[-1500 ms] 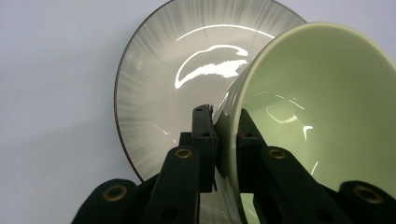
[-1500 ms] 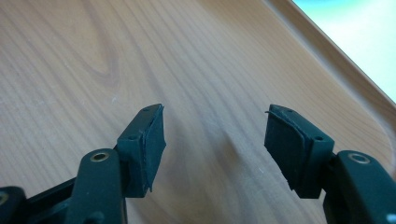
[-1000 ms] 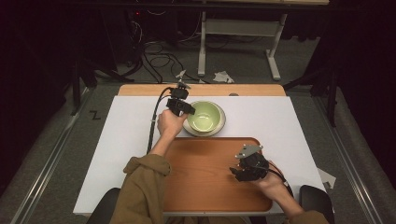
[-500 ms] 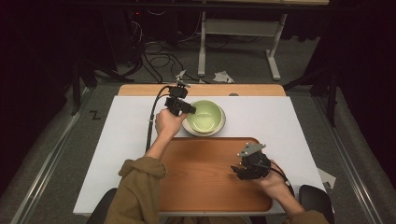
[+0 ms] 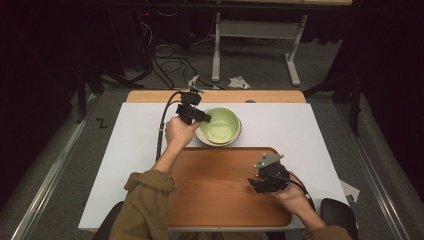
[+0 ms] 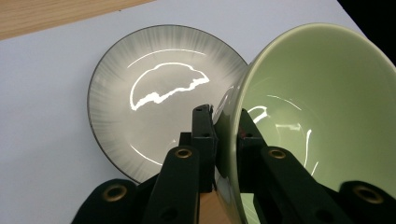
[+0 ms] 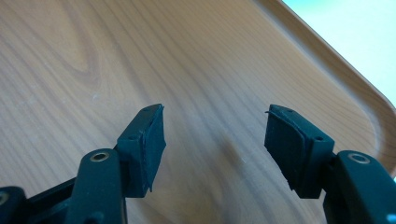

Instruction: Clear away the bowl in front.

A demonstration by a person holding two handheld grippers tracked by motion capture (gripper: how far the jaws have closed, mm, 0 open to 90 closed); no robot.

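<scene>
Compared with one second ago, we see little change in the high view. The left tool (image 5: pixel 200 116) stays clamped on the near-left rim of the green bowl (image 5: pixel 220 126), and the left hand (image 5: pixel 179 132) is almost at the same place, perhaps slightly higher. The right tool (image 5: pixel 254 184) has moved a little toward the right edge of the wooden tray (image 5: pixel 210 190), and now it hangs over the right part of the tray.

The left gripper view (image 6: pixel 219 135) gives us what the high view cannot: the bowl (image 6: pixel 317 112) is tilted, its rim is pinched between the two black pads, one pad inside the bowl and one outside. Behind it lies a grey plate (image 6: pixel 159 98) with a dark rim, flat on the white sheet (image 6: pixel 42 121). In the high view this plate is only a pale edge under the bowl. We cannot tell whether the bowl touches the plate at its far side.

The right gripper view (image 7: pixel 215 140) shows the right tool with jaws wide apart and nothing between them, only the wood grain of the tray (image 7: pixel 93 56) and its raised rim at the upper right.

The bowl and the plate stand near the far edge of the bench (image 5: pixel 280 96), about in the middle, just beyond the far rim of the tray. The tray surface below the right tool is bare, and the white sheet is free on both sides toward the left and right edges of the bench.
</scene>
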